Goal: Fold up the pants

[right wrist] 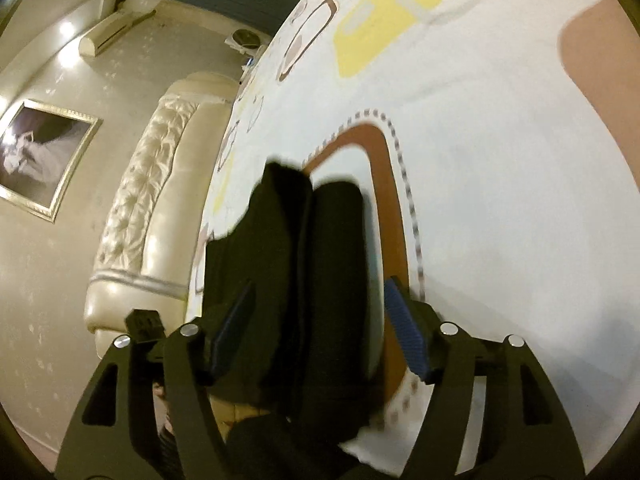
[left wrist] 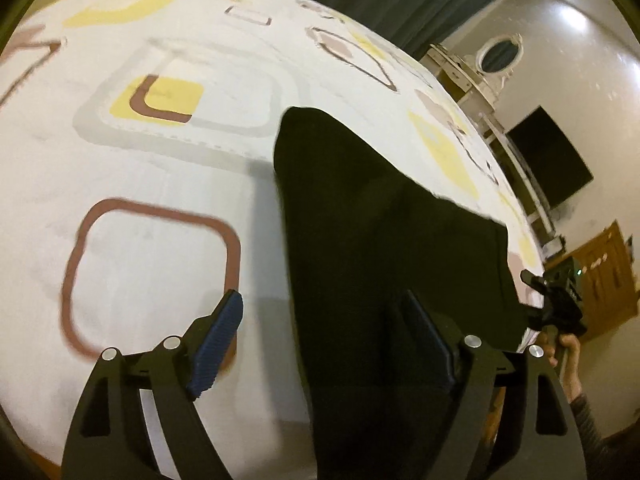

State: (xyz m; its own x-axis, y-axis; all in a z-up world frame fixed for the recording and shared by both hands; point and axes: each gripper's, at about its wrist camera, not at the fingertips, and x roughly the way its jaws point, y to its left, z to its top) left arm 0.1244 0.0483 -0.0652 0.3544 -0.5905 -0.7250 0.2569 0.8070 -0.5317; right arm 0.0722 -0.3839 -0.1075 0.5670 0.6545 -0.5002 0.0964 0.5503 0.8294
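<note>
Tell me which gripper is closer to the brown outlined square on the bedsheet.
Left. The left gripper hangs open right beside the brown square, its left finger over the outline. The right gripper sits beyond the black pants.

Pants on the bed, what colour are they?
The pants are plain black, clearest in the left wrist view.

Dim, yellowish indoor light with ceiling-lamp glare on the walls, motion blur throughout (strong fisheye bending at edges).

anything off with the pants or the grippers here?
Nothing stands out. The black pants lie on the patterned bedsheet. Left gripper and right gripper both have open jaws straddling the fabric, not clamped.
</note>
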